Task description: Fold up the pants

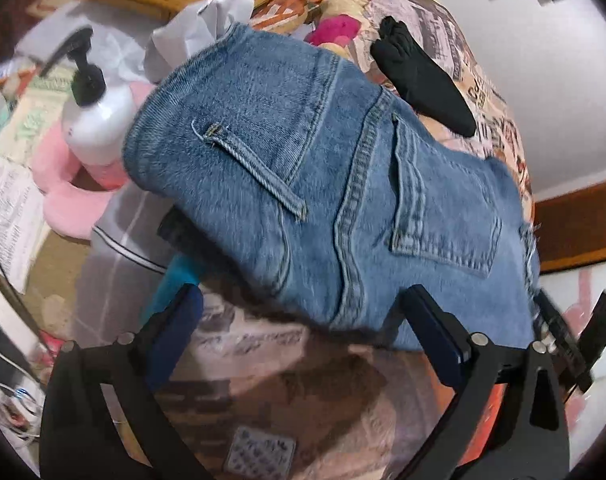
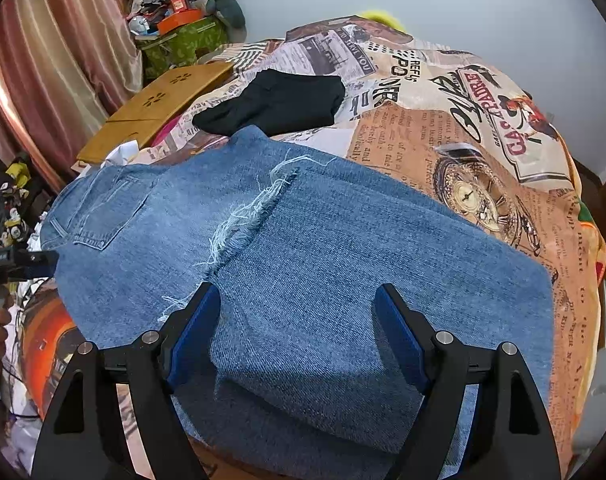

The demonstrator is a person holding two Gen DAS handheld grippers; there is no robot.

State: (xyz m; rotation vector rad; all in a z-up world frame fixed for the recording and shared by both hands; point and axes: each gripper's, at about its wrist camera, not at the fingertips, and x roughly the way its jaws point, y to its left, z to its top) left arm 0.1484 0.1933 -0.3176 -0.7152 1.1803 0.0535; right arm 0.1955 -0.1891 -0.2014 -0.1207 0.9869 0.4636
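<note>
Blue jeans (image 1: 323,168) lie folded on a printed bed cover (image 2: 483,152). The left wrist view shows their waistband, a belt loop and a back pocket (image 1: 443,216). My left gripper (image 1: 303,296) hovers open at the near edge of the seat, its pads apart from the cloth. In the right wrist view the jeans (image 2: 343,240) show a leg end folded over, with its frayed hem (image 2: 255,208) lying across the middle. My right gripper (image 2: 297,292) stands open just above the denim, with nothing pinched. The left gripper (image 2: 27,260) shows at that view's left edge, by the pocket.
A folded black garment (image 2: 275,104) lies behind the jeans, also seen as the black garment (image 1: 423,80). A white pump bottle (image 1: 95,116) stands on a pink cushion (image 1: 71,208) by the waistband. A wooden board (image 2: 159,108), clutter and a curtain (image 2: 43,60) fill the left.
</note>
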